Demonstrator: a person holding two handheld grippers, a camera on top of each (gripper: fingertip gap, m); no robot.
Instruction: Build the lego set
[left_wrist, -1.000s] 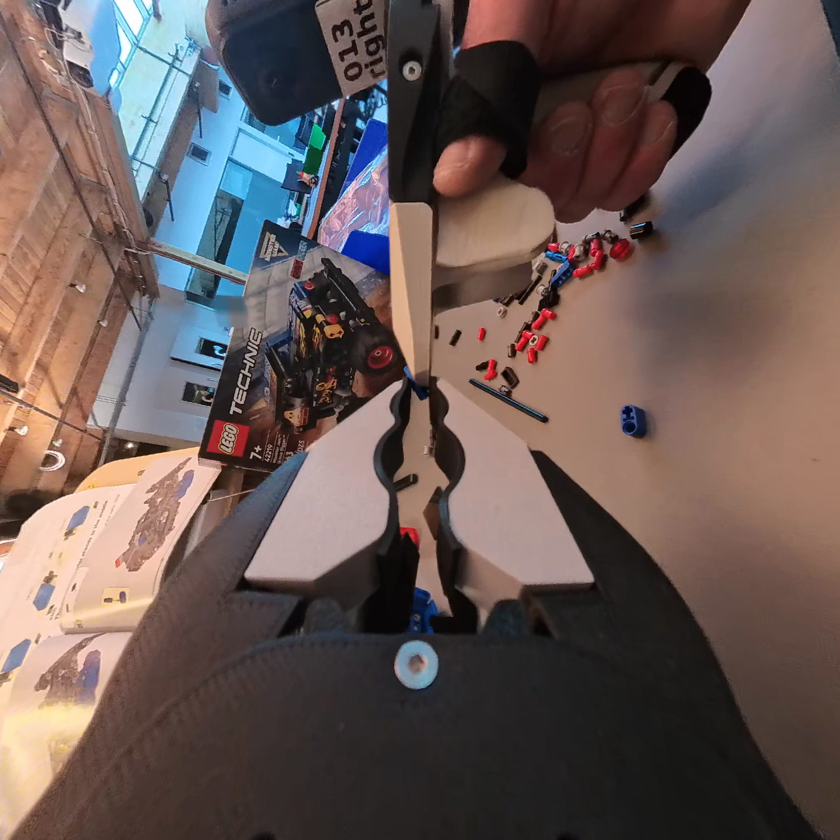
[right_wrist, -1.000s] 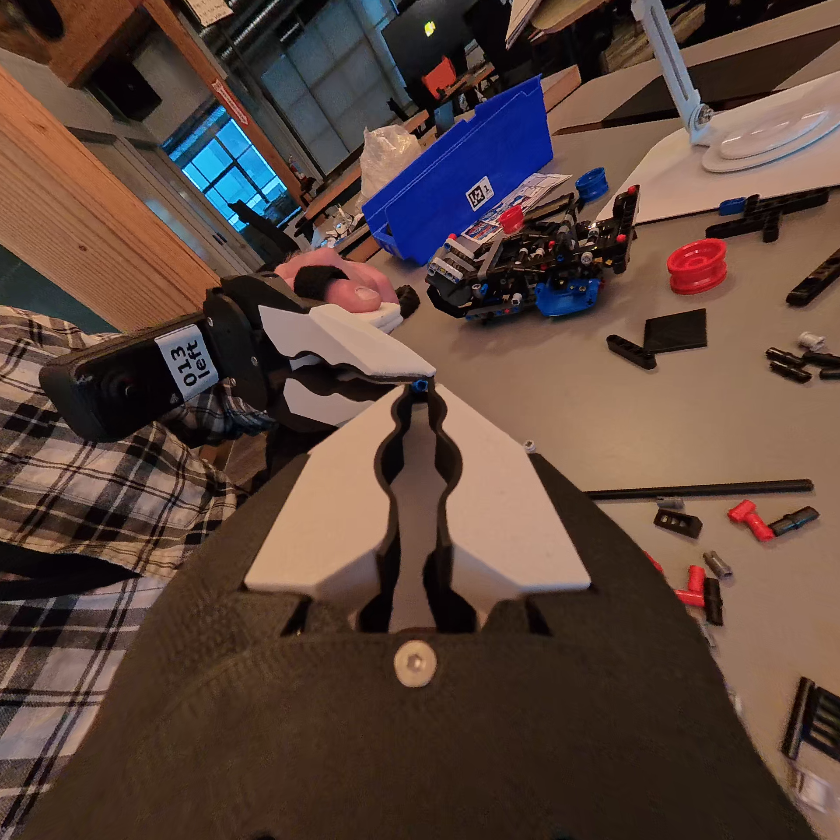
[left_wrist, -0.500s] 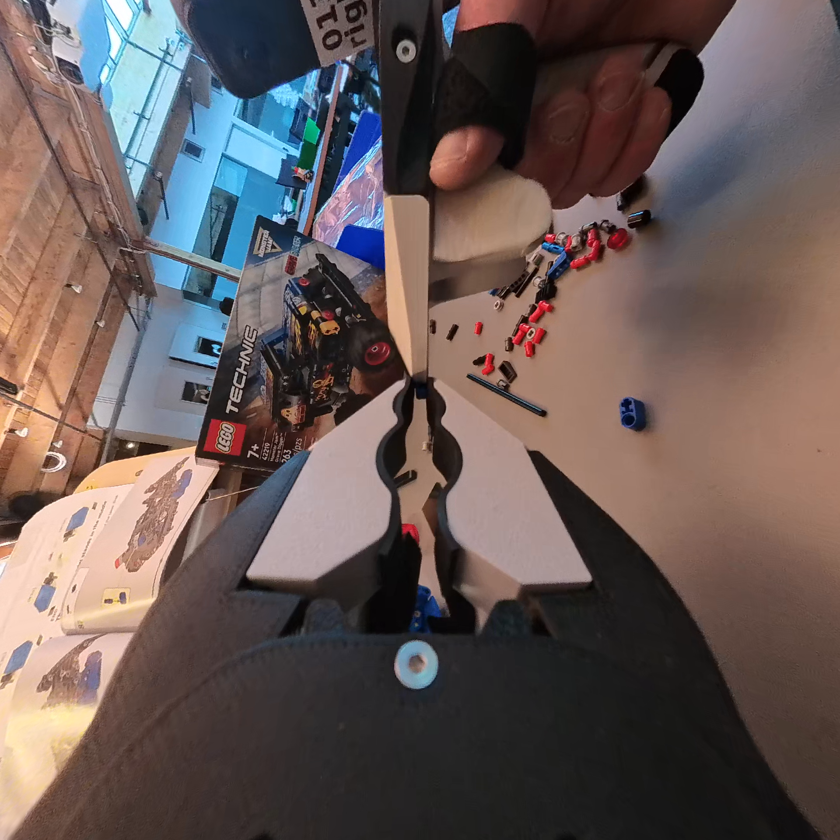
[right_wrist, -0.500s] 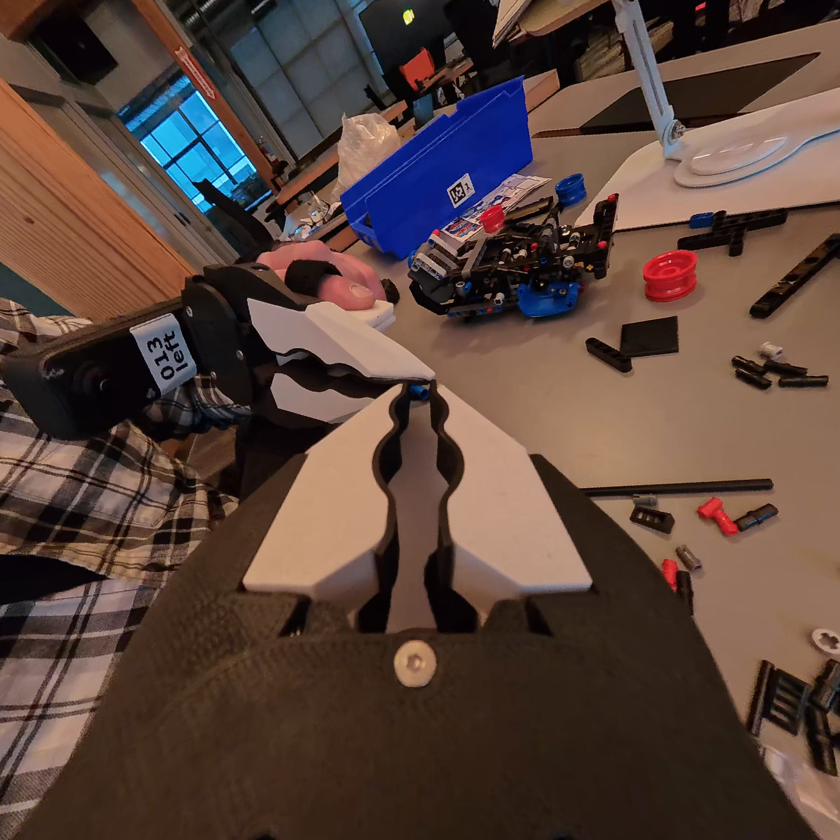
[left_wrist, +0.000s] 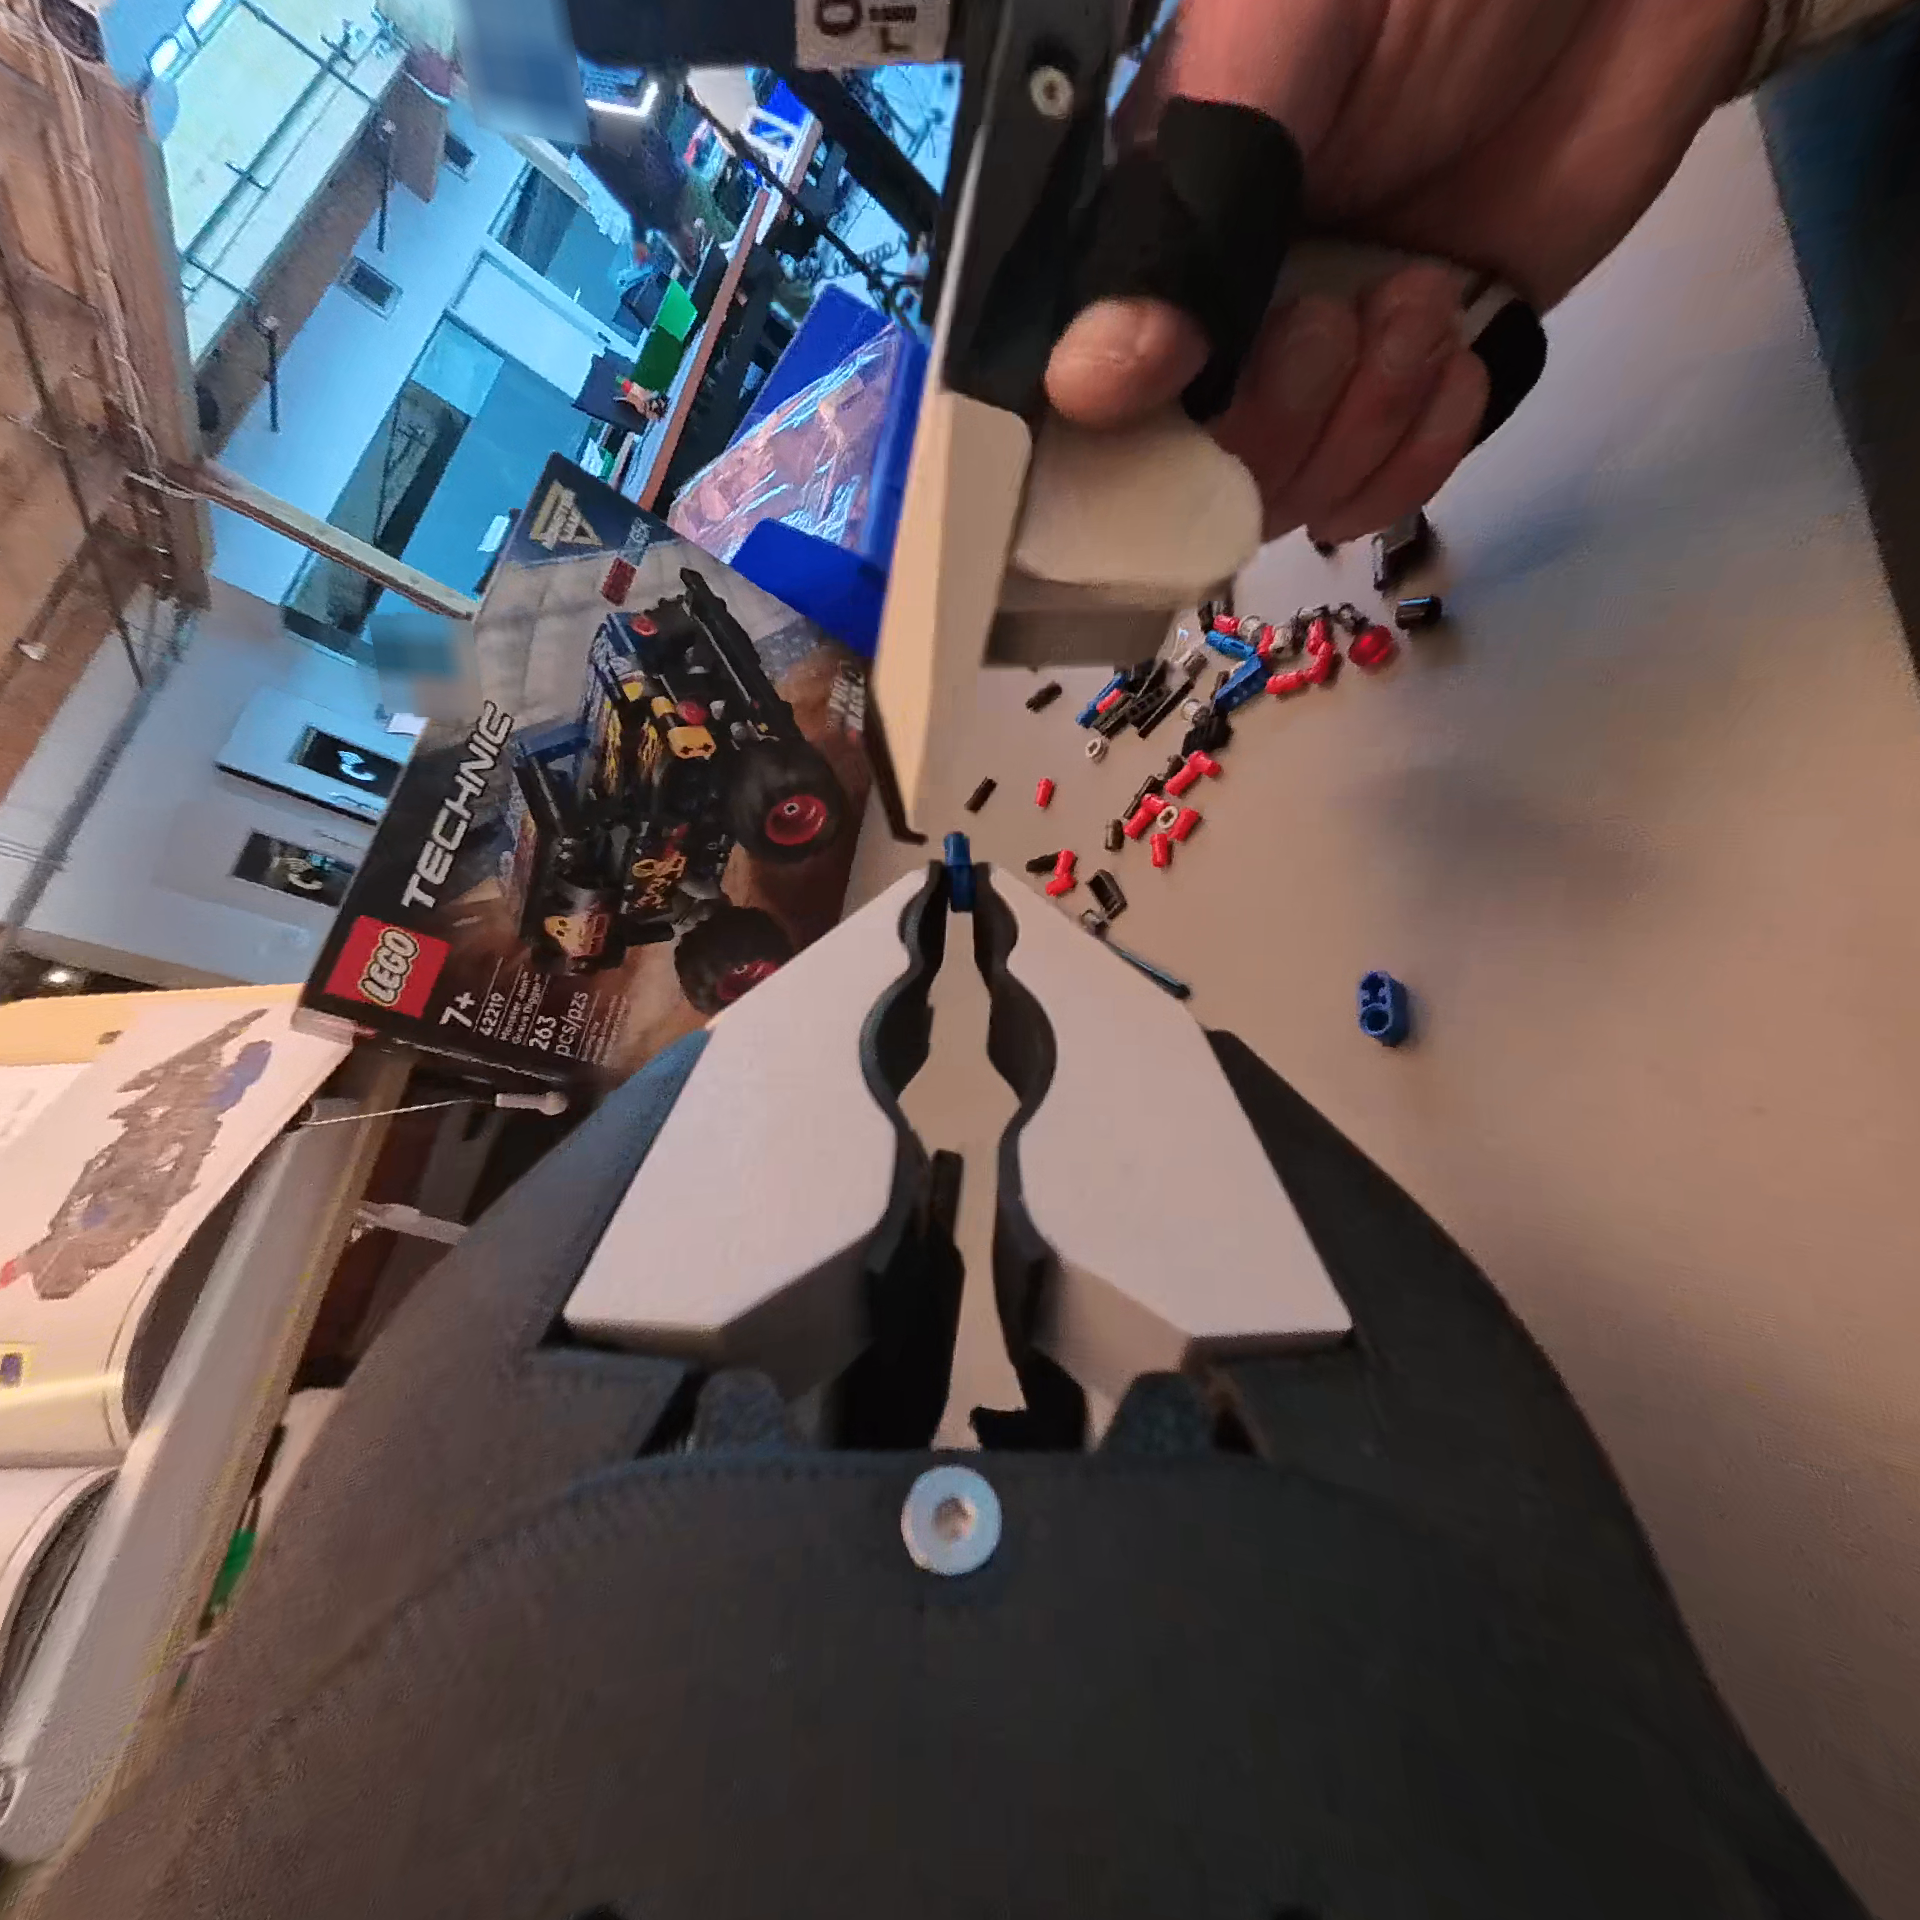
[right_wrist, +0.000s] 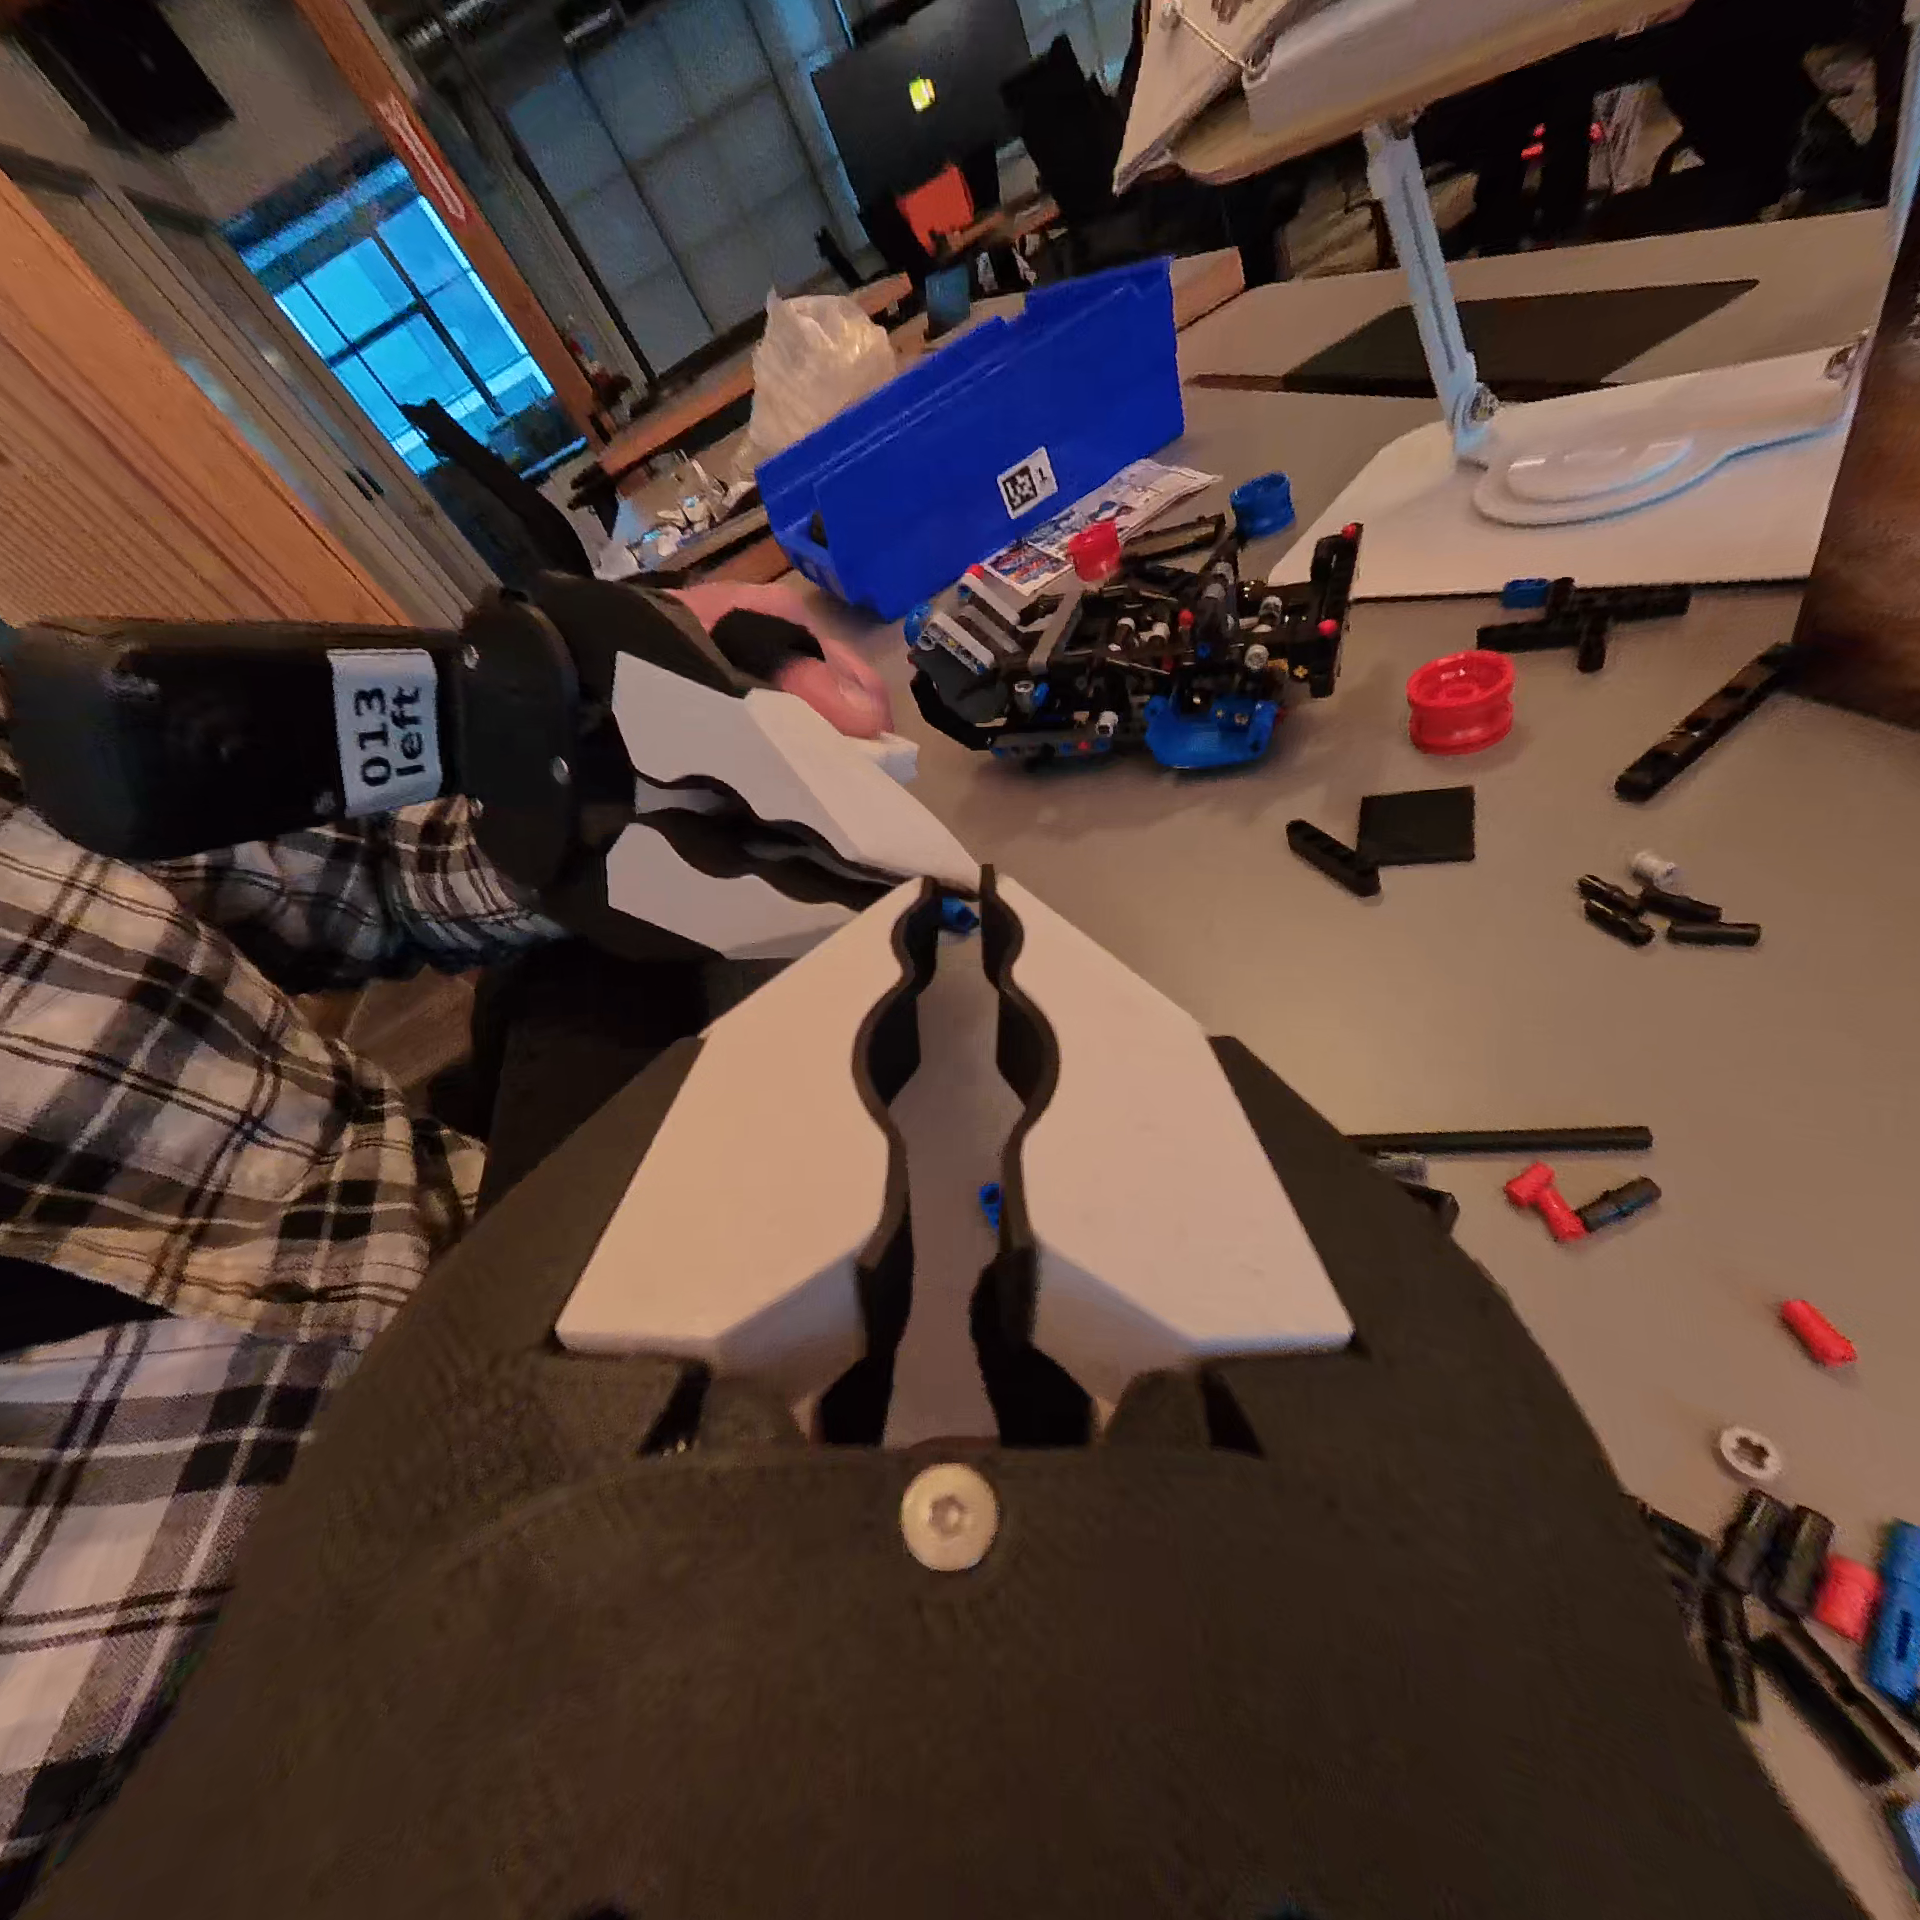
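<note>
Left gripper (left_wrist: 958, 883): white wedge fingers with wavy black inner pads, jaws narrow, clamped on a small blue pin (left_wrist: 957, 871) right at the tips; half the pin is seen sticking out past them. Right gripper (right_wrist: 954, 891): same build, jaws slightly apart, nothing gripped; its tips are held just beside the blue pin, which shows in the gap between them in the right wrist view. No contact between right tips and pin can be confirmed.

Grey matte table (right_wrist: 1351, 1018) is smooth, with open room in the middle between the grippers and the part-built black-and-blue vehicle (right_wrist: 1132, 655). A glossy red wheel hub (right_wrist: 1460, 701) is seen right of the vehicle, a flat black square plate (right_wrist: 1418, 826) in front of it. A long thin black axle (right_wrist: 1507, 1140) lies near the right gripper's right side.

In the left wrist view, scattered red, black and blue pins (left_wrist: 1195, 748) lie beyond the tips; one blue two-hole connector (left_wrist: 1382, 1006) sits apart. The set's cardboard box (left_wrist: 592, 821) stands at the table's edge.
</note>
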